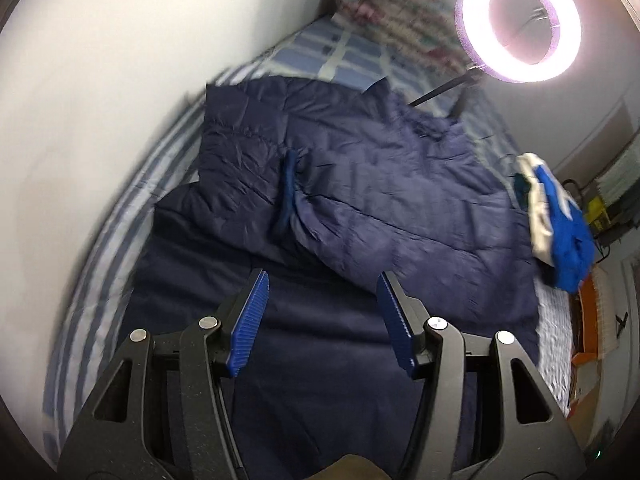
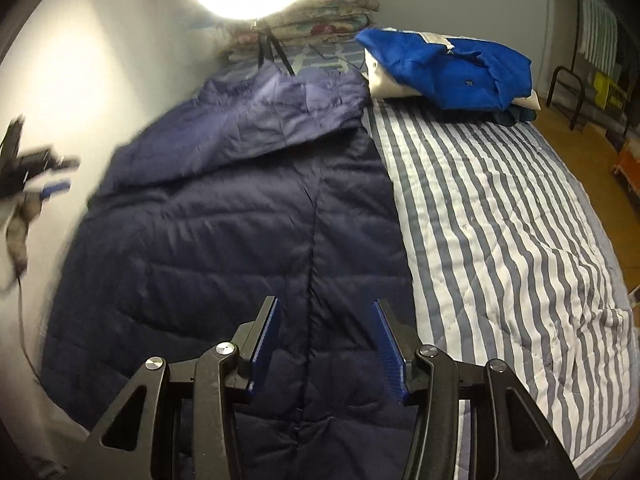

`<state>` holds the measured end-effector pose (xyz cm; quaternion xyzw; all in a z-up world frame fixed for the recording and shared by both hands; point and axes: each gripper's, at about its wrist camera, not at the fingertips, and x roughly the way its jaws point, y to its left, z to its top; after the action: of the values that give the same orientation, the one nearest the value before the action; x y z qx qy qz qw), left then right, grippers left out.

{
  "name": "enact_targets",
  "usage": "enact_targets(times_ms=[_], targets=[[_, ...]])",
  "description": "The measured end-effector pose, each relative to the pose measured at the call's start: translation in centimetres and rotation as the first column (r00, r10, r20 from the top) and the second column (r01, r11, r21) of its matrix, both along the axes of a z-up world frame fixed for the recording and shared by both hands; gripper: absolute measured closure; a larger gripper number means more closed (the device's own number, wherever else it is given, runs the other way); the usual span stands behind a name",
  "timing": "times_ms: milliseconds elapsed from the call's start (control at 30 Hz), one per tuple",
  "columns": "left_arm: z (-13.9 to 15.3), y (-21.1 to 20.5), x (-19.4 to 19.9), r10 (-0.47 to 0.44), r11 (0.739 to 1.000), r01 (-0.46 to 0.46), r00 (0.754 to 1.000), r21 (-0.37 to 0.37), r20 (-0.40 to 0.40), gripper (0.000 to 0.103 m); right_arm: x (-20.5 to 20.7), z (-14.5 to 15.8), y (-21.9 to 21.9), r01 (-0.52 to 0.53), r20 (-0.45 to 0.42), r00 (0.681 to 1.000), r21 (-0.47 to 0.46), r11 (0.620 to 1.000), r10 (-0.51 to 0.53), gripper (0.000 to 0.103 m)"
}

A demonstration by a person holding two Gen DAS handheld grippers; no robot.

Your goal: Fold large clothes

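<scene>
in the left wrist view the left gripper [image 1: 322, 280] sits in the lower middle of the frame, its two blue pads [image 1: 250, 320] standing apart with nothing between them, above the dark cloth. the navy quilted coat [image 1: 360, 184] fills the centre of this frame, lying flat on the striped bed cover [image 1: 116, 248], with one lighter part folded over the darker part. a ring light [image 1: 520, 20] glows in the upper right, and a blue and white garment [image 1: 560, 224] lies at the right edge.

in the right wrist view the right gripper [image 2: 324, 308] is in the lower middle, its jaws also apart and empty over the coat [image 2: 208, 232], which takes the left and centre. the striped cover [image 2: 500, 220] is bare on the right, and the blue garment [image 2: 448, 68] lies at the upper right. the left gripper [image 2: 36, 172] shows blurred at the left edge.
</scene>
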<state>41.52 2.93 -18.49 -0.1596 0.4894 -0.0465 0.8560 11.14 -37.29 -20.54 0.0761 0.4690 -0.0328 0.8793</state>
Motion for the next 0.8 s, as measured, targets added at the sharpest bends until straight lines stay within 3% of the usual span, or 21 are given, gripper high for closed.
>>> enact_targets(times_ms=[133, 267, 333, 367, 400, 467, 600, 733, 800], targets=[[-3.7, 0.7, 4.0, 0.054, 0.997, -0.057, 0.996, -0.043, -0.065, 0.045, 0.1, -1.2, -0.7, 0.003, -0.042, 0.999, 0.020, 1.000, -0.002, 0.053], [-6.3, 0.8, 6.2, 0.091, 0.996, -0.091, 0.990, 0.002, -0.110, 0.045, 1.0, -0.5, -1.1, 0.025, -0.011, 1.000, 0.024, 0.999, -0.025, 0.053], [-7.0, 0.8, 6.5, 0.102, 0.995, -0.103, 0.989, -0.001, -0.111, 0.065, 1.5, -0.1, -0.8, 0.022, 0.010, 1.000, 0.019, 1.000, -0.022, 0.053], [-7.1, 0.8, 6.5, 0.106, 0.994, -0.107, 0.989, -0.004, -0.105, 0.088, 1.8, -0.1, -0.6, 0.016, 0.016, 1.000, 0.020, 1.000, -0.016, 0.053], [-7.0, 0.8, 6.5, 0.104, 0.994, -0.106, 0.990, -0.010, -0.097, 0.096, 2.0, -0.1, -0.3, 0.010, 0.017, 1.000, 0.018, 1.000, -0.010, 0.053], [-6.3, 0.7, 6.6, 0.105, 0.994, -0.106, 0.993, -0.012, -0.060, 0.098, 2.5, -0.6, 0.2, -0.002, 0.007, 1.000, 0.010, 1.000, 0.002, 0.053], [-4.7, 1.1, 7.5, 0.154, 0.985, -0.155, 0.988, 0.073, 0.019, 0.099, 3.0, -1.6, 0.8, -0.020, -0.020, 1.000, -0.019, 1.000, 0.019, 0.053], [-5.3, 0.7, 8.4, 0.140, 0.972, -0.140, 0.990, 0.187, 0.013, 0.094, 3.1, -1.9, 0.3, -0.012, -0.045, 0.999, -0.026, 1.000, 0.011, 0.053], [-5.1, 0.9, 7.9, 0.127, 0.975, -0.123, 0.992, 0.187, -0.007, 0.062, 3.1, -2.2, -0.4, 0.008, -0.056, 0.998, -0.018, 1.000, -0.009, 0.053]])
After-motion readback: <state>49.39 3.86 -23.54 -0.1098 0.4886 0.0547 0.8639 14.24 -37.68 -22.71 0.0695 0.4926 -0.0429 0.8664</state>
